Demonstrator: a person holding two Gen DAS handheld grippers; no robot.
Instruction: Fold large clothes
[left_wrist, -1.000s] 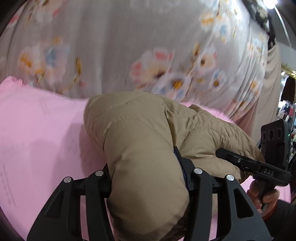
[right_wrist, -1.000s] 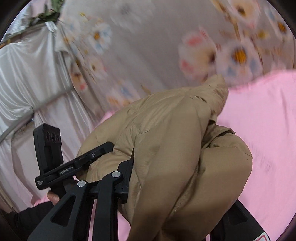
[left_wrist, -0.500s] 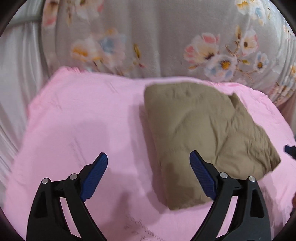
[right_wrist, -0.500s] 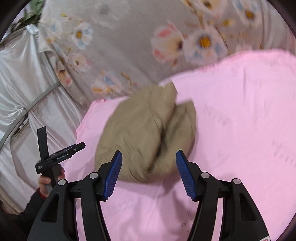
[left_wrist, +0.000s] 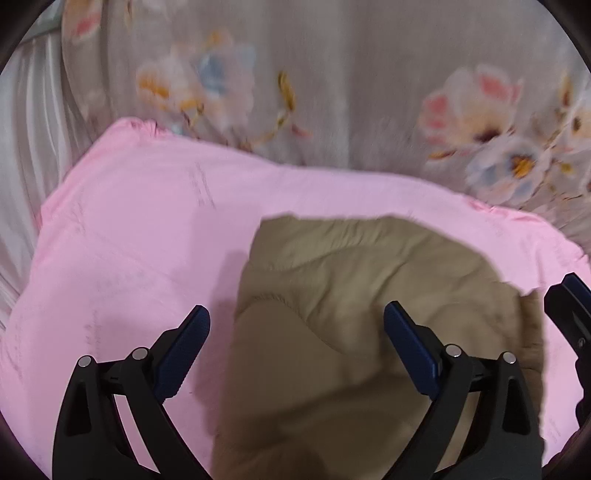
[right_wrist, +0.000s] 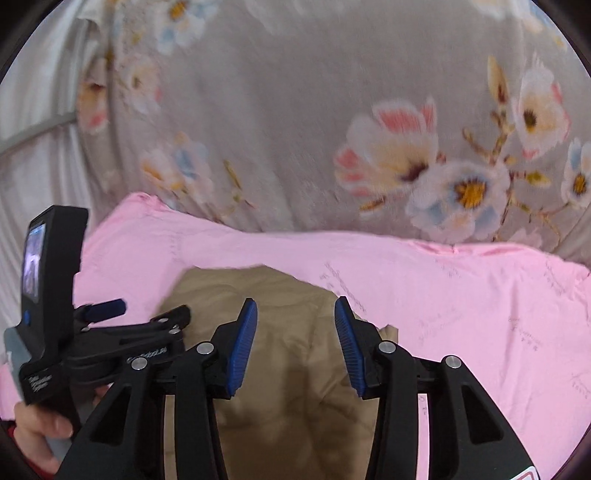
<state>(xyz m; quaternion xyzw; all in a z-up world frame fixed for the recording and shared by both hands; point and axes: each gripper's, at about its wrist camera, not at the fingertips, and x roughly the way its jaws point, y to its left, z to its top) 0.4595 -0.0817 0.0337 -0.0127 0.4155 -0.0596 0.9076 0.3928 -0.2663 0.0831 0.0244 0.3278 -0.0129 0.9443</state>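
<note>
A tan quilted jacket (left_wrist: 354, 314) lies folded in a compact bundle on the pink sheet (left_wrist: 147, 229). It also shows in the right wrist view (right_wrist: 288, 369). My left gripper (left_wrist: 295, 332) is open and empty, hovering just over the jacket's left part, its jaws wide apart. My right gripper (right_wrist: 295, 328) is open and empty above the jacket's right part. The left gripper's body (right_wrist: 92, 339) shows at the left of the right wrist view, held by a hand.
A grey floral curtain (left_wrist: 332, 92) hangs behind the pink surface. White draped fabric (left_wrist: 22, 166) hangs at the left. Bare pink sheet lies left of the jacket and to its right (right_wrist: 480, 314).
Both grippers let go of the jacket and opened. It dropped onto the pink sheet as a folded bundle. Both grippers have since moved closer over it.
</note>
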